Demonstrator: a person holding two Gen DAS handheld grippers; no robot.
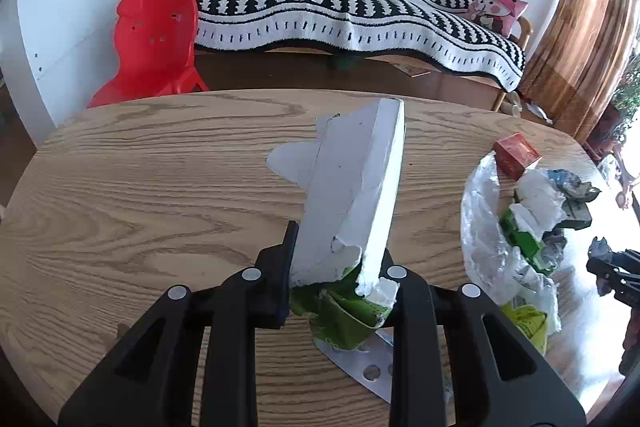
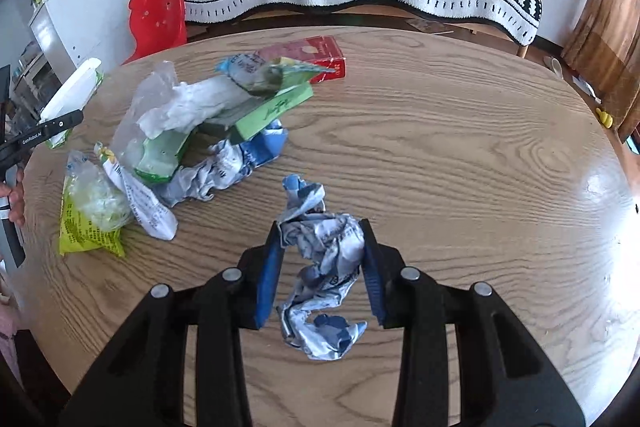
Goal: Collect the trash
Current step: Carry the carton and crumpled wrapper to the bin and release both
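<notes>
Black fingers of the left gripper (image 1: 338,259) filled the bottom of the left wrist view, clamped on a torn white-and-green carton (image 1: 352,195) that stood up from the jaws, tilted, above the wooden table (image 1: 140,187). To the right lay the trash pile (image 1: 520,227), with a red box (image 1: 516,155) at its far edge; carrying the carton there level and letting go only above the heap would likely keep its loose flap from dragging. From the right wrist, the right gripper (image 2: 322,267) had its blue pads (image 2: 270,279) pressed on a crumpled blue-and-white wrapper (image 2: 324,267), whose lower end hung free below them. That pile (image 2: 192,131) sat up and to the left, so a short sweep that way, keeping the tail clear of the tabletop, looked soundest.
</notes>
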